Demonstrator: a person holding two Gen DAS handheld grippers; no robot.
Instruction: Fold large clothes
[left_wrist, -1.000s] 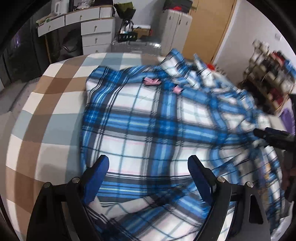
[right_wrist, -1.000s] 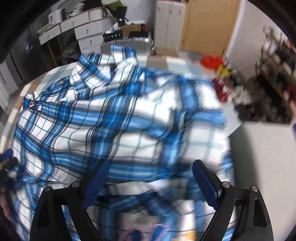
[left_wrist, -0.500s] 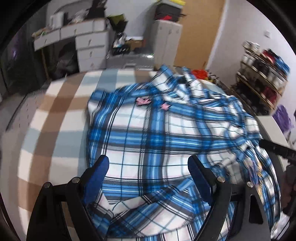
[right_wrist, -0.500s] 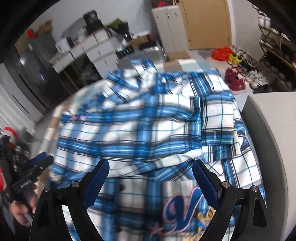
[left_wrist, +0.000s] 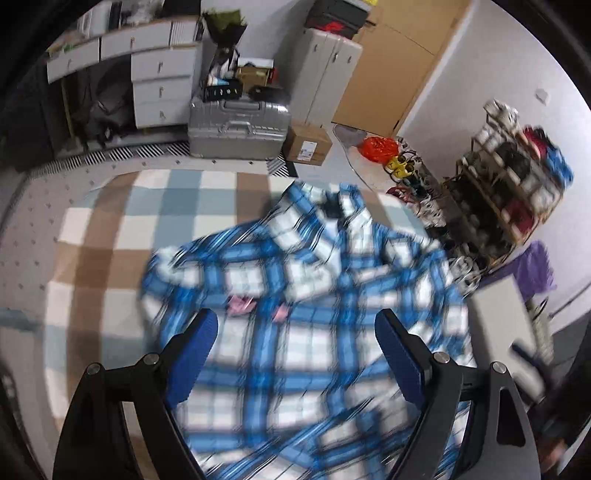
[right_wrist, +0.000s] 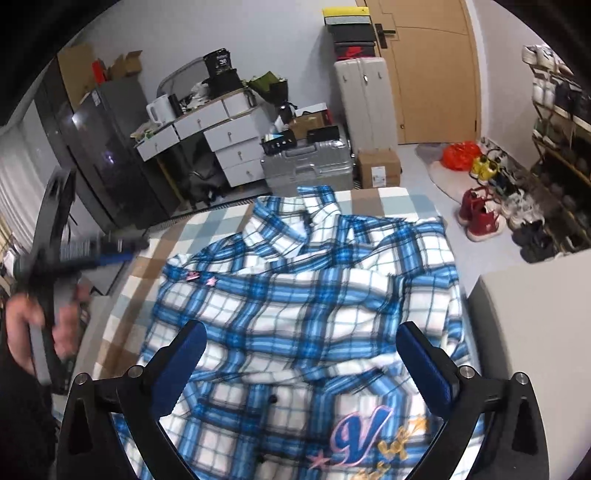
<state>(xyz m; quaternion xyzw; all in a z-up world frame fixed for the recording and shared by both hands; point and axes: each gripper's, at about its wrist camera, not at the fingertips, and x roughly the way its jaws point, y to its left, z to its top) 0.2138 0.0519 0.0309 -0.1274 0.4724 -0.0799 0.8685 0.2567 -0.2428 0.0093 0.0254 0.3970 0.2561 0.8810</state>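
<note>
Shirt (right_wrist: 306, 306) in blue plaid lies spread on the checked bed (left_wrist: 110, 229), collar at the far end, its long axis running away from both tongs. Right tongs (right_wrist: 301, 363) are opening, empty, over the near hem; left tongs (left_wrist: 295, 354) hover wide, empty.
</note>
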